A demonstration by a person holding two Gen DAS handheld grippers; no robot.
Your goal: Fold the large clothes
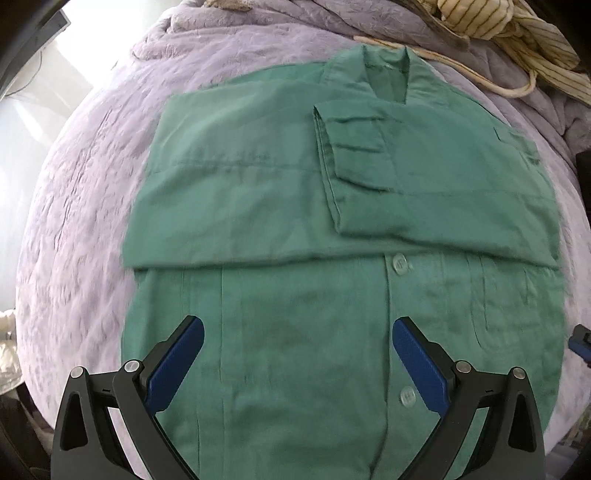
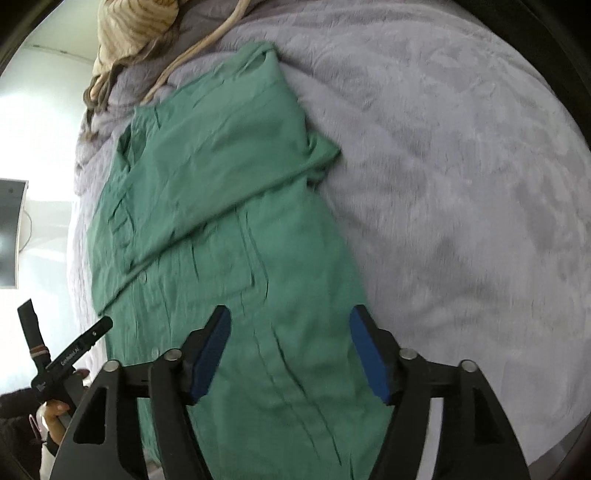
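Note:
A green button-up shirt (image 1: 332,295) lies flat on a lilac blanket (image 1: 85,206), front up, collar at the far end. Both sleeves are folded across the chest, the cuff (image 1: 354,147) lying near the middle. My left gripper (image 1: 297,332) is open and empty, hovering over the shirt's lower front by the button placket. My right gripper (image 2: 290,321) is open and empty over the shirt's (image 2: 229,221) lower right part, near its side edge. The left gripper's handle (image 2: 66,358) shows at the lower left of the right wrist view.
A striped cream cloth (image 1: 491,26) with a cord lies beyond the collar; it also shows in the right wrist view (image 2: 136,26). The blanket (image 2: 461,184) spreads wide to the shirt's right. A bright wall and a dark screen (image 2: 9,232) are at left.

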